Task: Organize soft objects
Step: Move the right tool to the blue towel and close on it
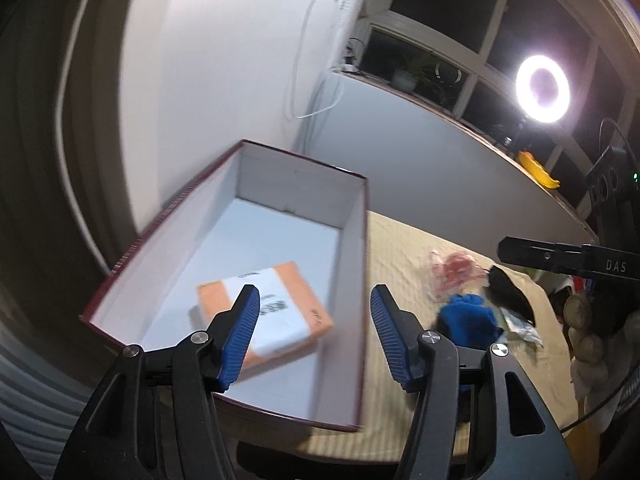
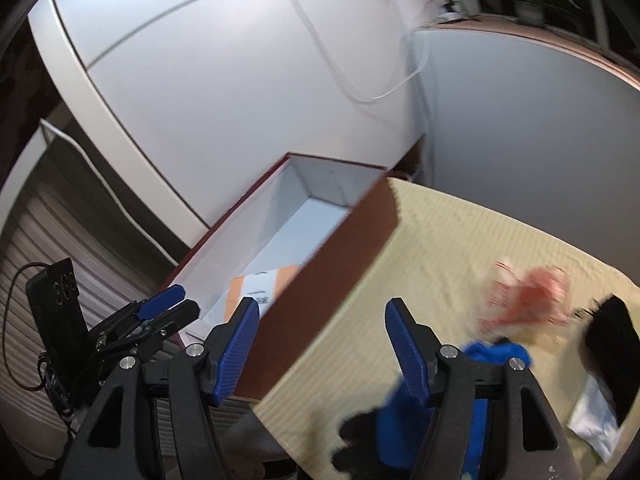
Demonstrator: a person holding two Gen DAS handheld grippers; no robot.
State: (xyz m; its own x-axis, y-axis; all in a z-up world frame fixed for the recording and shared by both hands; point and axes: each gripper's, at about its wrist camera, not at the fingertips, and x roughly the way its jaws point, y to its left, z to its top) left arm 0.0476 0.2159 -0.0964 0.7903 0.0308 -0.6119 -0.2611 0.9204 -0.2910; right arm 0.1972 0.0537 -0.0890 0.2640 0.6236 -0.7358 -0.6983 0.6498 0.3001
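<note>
- You are holding the left gripper [image 1: 312,336] over the near end of the open box [image 1: 362,300]; its jaws are standing apart with nothing between the pads.
- You are holding the right gripper [image 2: 320,346] just right of the box [image 2: 320,280], above the yellow cloth [image 2: 460,240]; its jaws are also standing apart, gripping nothing.
- The orange-and-white packet [image 1: 276,312] is lying flat on the box floor, toward the near end.
- The soft items are waiting outside the box, on the cloth to its right: a blue fabric piece [image 1: 470,316], a black item [image 1: 510,292] just right of it, and a clear bag with red contents [image 1: 454,270] on the far side.
- A white pouch [image 2: 596,424] is lying partly under the black item [image 2: 612,344].
- The ring light [image 1: 542,88] is shining at the far right.
</note>
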